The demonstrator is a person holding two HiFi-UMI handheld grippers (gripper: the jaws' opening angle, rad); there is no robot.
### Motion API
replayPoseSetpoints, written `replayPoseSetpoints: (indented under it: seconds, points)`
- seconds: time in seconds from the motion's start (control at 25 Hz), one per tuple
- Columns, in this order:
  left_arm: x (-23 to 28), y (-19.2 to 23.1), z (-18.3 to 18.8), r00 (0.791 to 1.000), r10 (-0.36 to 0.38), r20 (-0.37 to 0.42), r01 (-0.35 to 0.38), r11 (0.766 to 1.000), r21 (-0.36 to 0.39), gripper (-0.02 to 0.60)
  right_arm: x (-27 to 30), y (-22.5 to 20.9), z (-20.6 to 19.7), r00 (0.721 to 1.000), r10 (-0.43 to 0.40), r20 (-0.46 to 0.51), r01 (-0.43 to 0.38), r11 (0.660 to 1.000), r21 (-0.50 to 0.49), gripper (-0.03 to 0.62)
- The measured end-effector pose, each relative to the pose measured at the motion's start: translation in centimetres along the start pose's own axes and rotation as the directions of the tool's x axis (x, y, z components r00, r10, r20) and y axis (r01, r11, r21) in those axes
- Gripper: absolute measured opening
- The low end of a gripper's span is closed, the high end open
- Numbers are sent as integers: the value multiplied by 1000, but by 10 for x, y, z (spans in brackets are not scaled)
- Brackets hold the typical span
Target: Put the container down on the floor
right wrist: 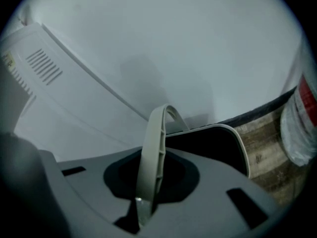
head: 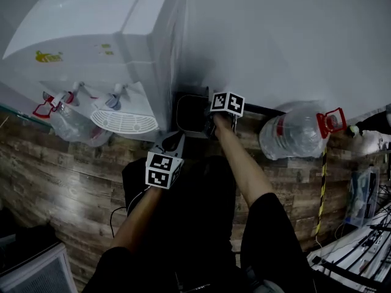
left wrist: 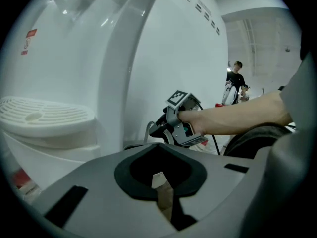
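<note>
Right gripper view: my right gripper (right wrist: 141,205) clamps the container's (right wrist: 238,142) upright handle (right wrist: 151,152); the container lies just ahead, by the wall (right wrist: 198,43), the floor (right wrist: 270,152) close beneath; my left gripper (left wrist: 161,192) is closed, empty, farther back.

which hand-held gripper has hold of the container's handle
The right hand-held gripper: its jaws are shut on the pale handle of the dark container. The left hand-held gripper has its jaws together on nothing.
</note>
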State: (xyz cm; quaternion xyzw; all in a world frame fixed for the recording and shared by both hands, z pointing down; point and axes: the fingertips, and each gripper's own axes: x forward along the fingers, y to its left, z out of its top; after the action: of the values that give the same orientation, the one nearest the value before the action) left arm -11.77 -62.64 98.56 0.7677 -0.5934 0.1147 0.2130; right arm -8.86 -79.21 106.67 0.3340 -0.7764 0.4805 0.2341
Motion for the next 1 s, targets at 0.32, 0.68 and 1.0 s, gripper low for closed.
replayPoseSetpoints:
  seconds: [0.32, 0.68, 1.0]
  points:
    - [-14, 18, -8, 999, 31, 20, -31, 1000, 0, 21, 25, -11, -2, 999, -33, 5, 33, 998, 44, 35]
    - [-24, 29, -20, 998, 56, 16, -55, 998, -34, 21, 41, 5, -13, 1000, -13, -26, 13, 1000, -10, 37]
    - [-29, 30, -23, 998, 53, 30, -52, 998, -34, 21, 47, 25, -28, 992, 97, -87, -100, 995, -29, 62]
